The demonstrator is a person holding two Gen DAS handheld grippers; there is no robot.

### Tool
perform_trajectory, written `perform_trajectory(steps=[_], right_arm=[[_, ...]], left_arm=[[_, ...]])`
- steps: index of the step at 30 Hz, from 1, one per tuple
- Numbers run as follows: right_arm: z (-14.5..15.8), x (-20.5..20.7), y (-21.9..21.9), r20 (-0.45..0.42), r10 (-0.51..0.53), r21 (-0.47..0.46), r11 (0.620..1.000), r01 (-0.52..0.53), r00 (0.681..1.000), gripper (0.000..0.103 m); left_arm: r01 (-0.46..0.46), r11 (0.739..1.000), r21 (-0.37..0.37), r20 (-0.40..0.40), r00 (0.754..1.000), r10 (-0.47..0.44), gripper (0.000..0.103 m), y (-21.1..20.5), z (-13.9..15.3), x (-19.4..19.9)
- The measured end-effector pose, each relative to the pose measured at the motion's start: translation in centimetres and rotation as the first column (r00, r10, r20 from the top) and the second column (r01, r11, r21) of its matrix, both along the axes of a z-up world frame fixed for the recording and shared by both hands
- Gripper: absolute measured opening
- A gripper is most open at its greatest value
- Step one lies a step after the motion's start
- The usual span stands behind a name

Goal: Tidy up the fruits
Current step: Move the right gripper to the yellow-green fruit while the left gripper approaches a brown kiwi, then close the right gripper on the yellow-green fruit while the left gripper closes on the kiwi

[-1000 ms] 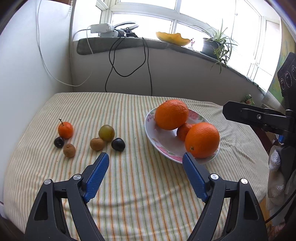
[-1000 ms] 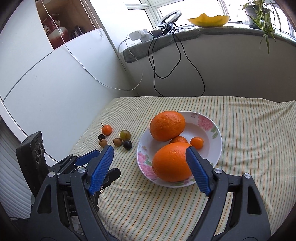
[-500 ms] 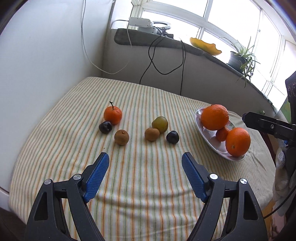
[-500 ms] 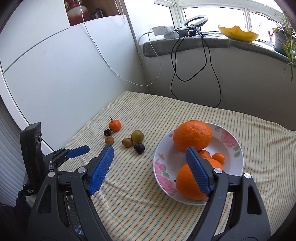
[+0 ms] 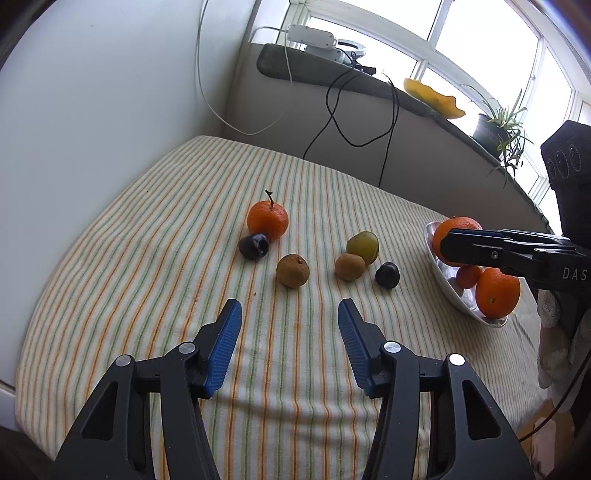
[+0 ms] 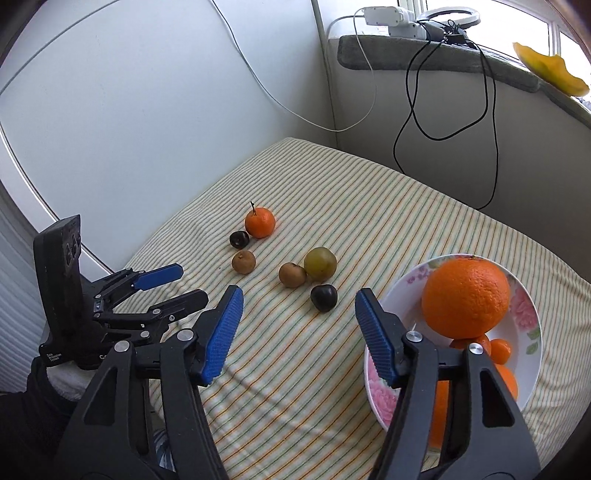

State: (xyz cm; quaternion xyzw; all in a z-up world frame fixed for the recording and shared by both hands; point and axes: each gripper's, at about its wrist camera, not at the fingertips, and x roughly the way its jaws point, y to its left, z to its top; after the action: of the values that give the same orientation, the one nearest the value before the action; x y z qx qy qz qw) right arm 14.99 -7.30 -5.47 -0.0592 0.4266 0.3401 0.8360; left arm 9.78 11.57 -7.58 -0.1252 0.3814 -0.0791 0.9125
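Desk under a striped cloth (image 5: 155,236), cream with orange and green lines. Loose fruit, six pieces, lying mid-cloth in two clusters. Far-left cluster: one tangerine with stem (image 5: 267,220), one dark plum (image 5: 253,246) touching its near-left side, one brown russet fruit (image 5: 293,270) just nearer, apart from both. Right cluster: one yellow-green plum (image 5: 363,246), one brown fruit (image 5: 349,266) touching its near-left side, one second dark plum (image 5: 387,275) just to the right. Floral bowl (image 6: 526,306), white with pink roses, at the right edge of the cloth, holding one large orange (image 6: 465,297) on the far side, a second orange (image 5: 497,292) nearer, and small tangerines (image 6: 500,349) between them. Left tongs (image 5: 290,317): blue pads spread wide, nothing between them, held over the near cloth, facing the brown russet fruit. Right tongs (image 6: 298,308): blue pads likewise spread wide and empty, held near the bowl's left rim with the second dark plum just beyond the gap. Windowsill behind: white power strip (image 5: 312,35), black cable (image 5: 332,114), white cable (image 5: 207,96), yellow dish (image 5: 432,98), potted plant (image 5: 498,127).
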Motion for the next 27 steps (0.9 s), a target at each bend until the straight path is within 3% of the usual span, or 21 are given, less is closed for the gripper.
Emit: perform_trajectory(steps=[4,10,27], right_arm=[[-0.8,1.6,1.5,-0.039,0.016,-0.034,0.999,-0.017,0.999,0.048],[-2.0,3.9,3.9,-0.081,0.03,-0.115,0.993,-0.039,0.996,0.04],[-5.4,8.2,7.2,-0.119,0.01,-0.288,0.957,-0.045,0.993,0.038]], left_arm=[[0.019,1.0,-0.007,0.002,1.0,-0.019,0.046,0.0,-0.1,0.5],[0.04,0.999,-0.001,-0.004,0.999,-0.04,0.04,-0.4,-0.1,1.8],[0.085,0.996,0.042,-0.057,0.995,-0.082,0.036,-1.1,-1.5,5.1]])
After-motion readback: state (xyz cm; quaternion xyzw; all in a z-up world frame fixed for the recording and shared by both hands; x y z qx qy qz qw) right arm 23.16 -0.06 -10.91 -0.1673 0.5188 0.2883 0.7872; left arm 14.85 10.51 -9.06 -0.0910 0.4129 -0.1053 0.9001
